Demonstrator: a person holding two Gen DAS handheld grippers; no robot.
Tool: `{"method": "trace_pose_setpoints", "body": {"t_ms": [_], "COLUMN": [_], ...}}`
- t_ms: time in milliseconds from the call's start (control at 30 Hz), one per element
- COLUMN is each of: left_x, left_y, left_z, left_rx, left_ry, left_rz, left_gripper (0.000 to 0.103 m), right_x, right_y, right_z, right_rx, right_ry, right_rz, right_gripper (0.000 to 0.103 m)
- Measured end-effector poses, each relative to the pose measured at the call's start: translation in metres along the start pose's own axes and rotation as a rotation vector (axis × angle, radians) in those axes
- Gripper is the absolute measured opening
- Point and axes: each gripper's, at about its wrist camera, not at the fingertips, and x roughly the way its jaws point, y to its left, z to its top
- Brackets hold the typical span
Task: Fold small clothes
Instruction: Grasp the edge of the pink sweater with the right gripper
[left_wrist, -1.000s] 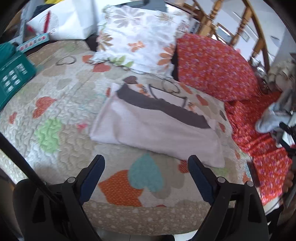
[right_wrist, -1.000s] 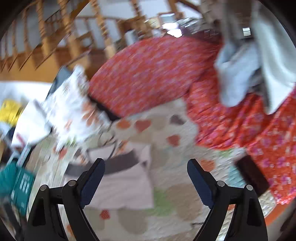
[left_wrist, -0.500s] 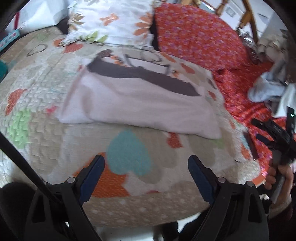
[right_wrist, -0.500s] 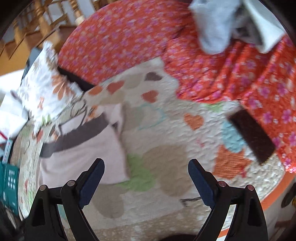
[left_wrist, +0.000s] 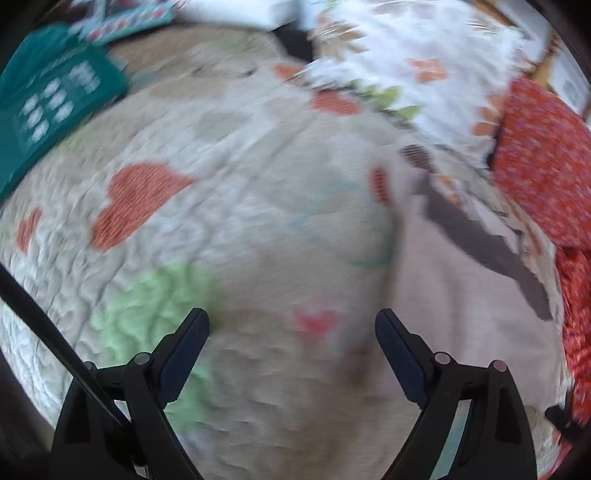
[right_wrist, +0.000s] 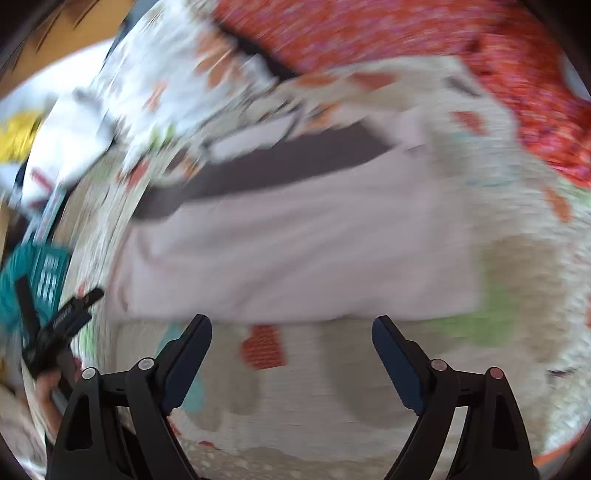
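Note:
A pale pink garment with a dark brown band (right_wrist: 295, 243) lies flat on the heart-patterned quilt (right_wrist: 517, 258). In the left wrist view it lies at the right (left_wrist: 461, 302). My right gripper (right_wrist: 291, 332) is open and empty, just in front of the garment's near edge. My left gripper (left_wrist: 291, 328) is open and empty, low over the quilt (left_wrist: 221, 221) by the garment's left edge. It also shows at the left of the right wrist view (right_wrist: 55, 325). Both views are motion-blurred.
A teal basket (left_wrist: 48, 110) stands at the quilt's far left. A floral pillow (left_wrist: 406, 70) and a red patterned cushion (left_wrist: 543, 155) lie behind the garment. The red cover (right_wrist: 406, 33) also shows at the back in the right wrist view.
My left gripper has swung left and come closer to the quilt, so the garment now sits at its right. My right gripper has moved in close to the garment's near edge.

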Motion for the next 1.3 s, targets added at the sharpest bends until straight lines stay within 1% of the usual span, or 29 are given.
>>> {"method": "trace_pose_setpoints", "body": {"t_ms": [67, 100, 167, 200, 233, 333, 400, 533, 600, 633, 700, 733, 767, 800, 833, 900, 933, 967, 1000, 1033, 1067, 1100, 1167, 1233, 1300], "left_x": [-0.006, -0.01, -0.012, -0.012, -0.011, -0.011, -0.015, -0.018, -0.019, -0.02, -0.023, -0.025, -0.026, -0.027, -0.028, -0.031, -0.032, -0.034, -0.036, -0.039, -0.041, -0.043, -0.045, -0.045, -0.044], "left_y": [0.015, 0.017, 0.019, 0.022, 0.027, 0.044, 0.057, 0.087, 0.102, 0.107, 0.115, 0.117, 0.118, 0.118, 0.117, 0.118, 0.117, 0.116, 0.115, 0.113, 0.11, 0.108, 0.101, 0.093, 0.082], "left_z": [0.009, 0.013, 0.017, 0.019, 0.021, 0.031, 0.036, 0.043, 0.044, 0.043, 0.043, 0.043, 0.043, 0.043, 0.043, 0.043, 0.042, 0.042, 0.042, 0.042, 0.041, 0.04, 0.038, 0.036, 0.034], "left_rx": [-0.07, -0.072, -0.047, -0.055, -0.079, -0.188, -0.243, -0.358, -0.417, -0.436, -0.47, -0.476, -0.478, -0.477, -0.477, -0.476, -0.476, -0.476, -0.474, -0.47, -0.464, -0.457, -0.436, -0.413, -0.379], "left_ry": [-0.023, -0.042, -0.064, -0.064, -0.056, -0.045, -0.066, -0.098, -0.101, -0.103, -0.114, -0.122, -0.129, -0.134, -0.137, -0.14, -0.142, -0.146, -0.152, -0.161, -0.169, -0.174, -0.174, -0.172, -0.164], "left_rz": [-0.07, -0.069, -0.032, -0.019, -0.021, -0.075, -0.07, -0.062, -0.065, -0.066, -0.07, -0.068, -0.067, -0.066, -0.066, -0.067, -0.069, -0.072, -0.073, -0.074, -0.075, -0.075, -0.069, -0.064, -0.064], "left_gripper": [0.09, 0.09, 0.09, 0.09, 0.09, 0.09, 0.09, 0.09, 0.09, 0.09, 0.09, 0.09, 0.09, 0.09, 0.09, 0.09, 0.09, 0.09, 0.09, 0.09, 0.09, 0.09, 0.09, 0.09, 0.09], "right_x": [0.021, 0.03, 0.042, 0.047, 0.051, 0.056, 0.056, 0.066, 0.077, 0.084, 0.101, 0.109, 0.115, 0.123, 0.133, 0.144, 0.147, 0.149, 0.149, 0.149, 0.147, 0.141, 0.119, 0.089, 0.051], "right_y": [0.019, 0.028, 0.045, 0.057, 0.068, 0.116, 0.153, 0.221, 0.243, 0.254, 0.27, 0.278, 0.283, 0.288, 0.293, 0.3, 0.303, 0.305, 0.306, 0.309, 0.309, 0.307, 0.295, 0.271, 0.23], "right_z": [-0.001, 0.001, 0.007, 0.008, 0.009, 0.004, -0.007, -0.037, -0.053, -0.059, -0.07, -0.071, -0.069, -0.065, -0.06, -0.051, -0.049, -0.05, -0.052, -0.052, -0.048, -0.038, -0.009, 0.031, 0.072], "right_rx": [-0.045, -0.06, -0.086, -0.108, -0.14, -0.31, -0.462, -0.775, -0.902, -0.965, -1.077, -1.115, -1.131, -1.142, -1.15, -1.157, -1.151, -1.141, -1.13, -1.123, -1.099, -1.045, -0.888, -0.708, -0.519], "right_ry": [0.038, 0.045, 0.045, 0.042, 0.041, 0.021, -0.011, -0.072, -0.096, -0.118, -0.186, -0.215, -0.225, -0.229, -0.227, -0.229, -0.215, -0.184, -0.164, -0.162, -0.147, -0.132, -0.126, -0.149, -0.195], "right_rz": [0.009, 0.012, 0.018, 0.018, 0.017, -0.002, -0.029, -0.1, -0.147, -0.189, -0.316, -0.365, -0.388, -0.414, -0.436, -0.453, -0.439, -0.419, -0.41, -0.41, -0.388, -0.351, -0.262, -0.187, -0.136], "right_gripper": [0.087, 0.087, 0.086, 0.086, 0.086, 0.086, 0.086, 0.086, 0.084, 0.084, 0.077, 0.07, 0.069, 0.069, 0.066, 0.058, 0.038, 0.021, 0.019, 0.016, 0.013, 0.011, 0.01, 0.01, 0.01]}}
